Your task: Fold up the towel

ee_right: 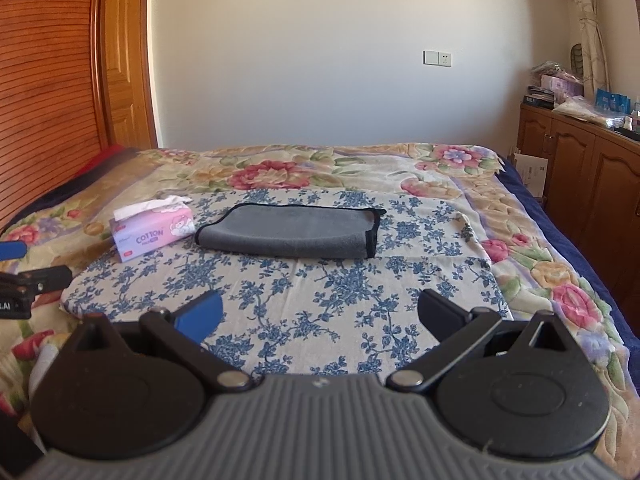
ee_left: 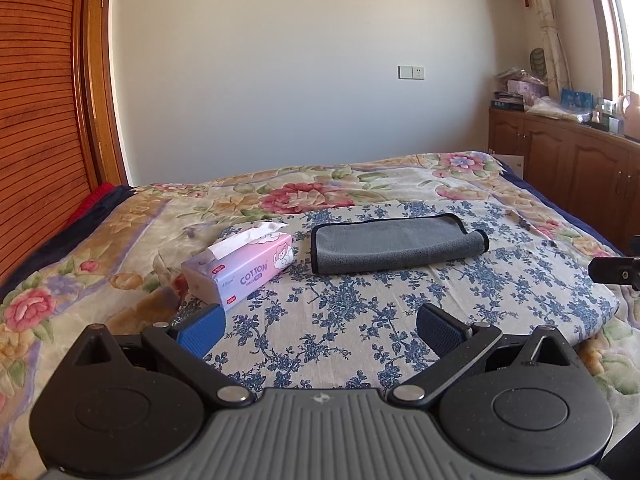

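Note:
A grey towel with black trim point(ee_left: 394, 245) lies folded in a long flat strip on the blue-flowered cloth point(ee_left: 360, 320) on the bed; it also shows in the right wrist view point(ee_right: 294, 232). My left gripper point(ee_left: 320, 330) is open and empty, well short of the towel, above the cloth's near part. My right gripper point(ee_right: 320, 318) is open and empty too, also short of the towel. Part of the right gripper shows at the right edge of the left wrist view point(ee_left: 616, 270). Part of the left gripper shows at the left edge of the right wrist view point(ee_right: 28, 284).
A pink tissue pack point(ee_left: 244, 266) lies just left of the towel, also in the right wrist view point(ee_right: 154, 234). A flowered quilt point(ee_left: 304, 192) covers the bed. A wooden headboard point(ee_left: 36, 120) stands at left, wooden cabinets point(ee_left: 576, 172) with clutter at right.

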A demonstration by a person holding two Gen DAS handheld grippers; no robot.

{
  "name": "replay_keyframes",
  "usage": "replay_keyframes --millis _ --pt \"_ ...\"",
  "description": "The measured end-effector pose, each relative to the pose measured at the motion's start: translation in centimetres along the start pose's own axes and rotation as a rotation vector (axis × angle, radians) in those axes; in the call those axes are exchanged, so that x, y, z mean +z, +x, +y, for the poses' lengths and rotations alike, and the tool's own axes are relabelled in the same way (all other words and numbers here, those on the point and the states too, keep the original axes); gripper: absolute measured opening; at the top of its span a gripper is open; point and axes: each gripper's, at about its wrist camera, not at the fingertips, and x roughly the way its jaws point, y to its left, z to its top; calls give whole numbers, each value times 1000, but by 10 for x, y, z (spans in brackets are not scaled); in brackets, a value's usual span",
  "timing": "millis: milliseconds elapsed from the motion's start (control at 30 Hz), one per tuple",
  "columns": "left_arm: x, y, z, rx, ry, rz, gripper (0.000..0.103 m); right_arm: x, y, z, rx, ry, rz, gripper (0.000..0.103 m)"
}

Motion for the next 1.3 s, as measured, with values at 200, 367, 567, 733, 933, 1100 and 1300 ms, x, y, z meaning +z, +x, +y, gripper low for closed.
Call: replay_keyframes --millis 200,367,567,733,933,1100,1300 --pt "-2 -1 3 1 -19 -28 103 -1 -2 -1 -7 9 -20 103" --pt "-1 -7 6 3 -31 -58 103 -1 -5 -2 -14 13 -41 103" --pt "0 -12 5 8 -28 -95 103 -1 -9 -1 -22 -4 -73 103" --pt "0 -14 6 6 -31 -104 103 -1 -11 0 -29 -9 -90 103" --pt "1 -16 7 14 -33 -121 103 -2 -14 0 -37 -15 -108 103" --pt "3 -17 8 17 -30 -131 103 -2 -16 0 -41 -20 -120 103" --pt "6 -18 5 16 -7 -150 103 -1 -20 0 -51 -22 -154 103"
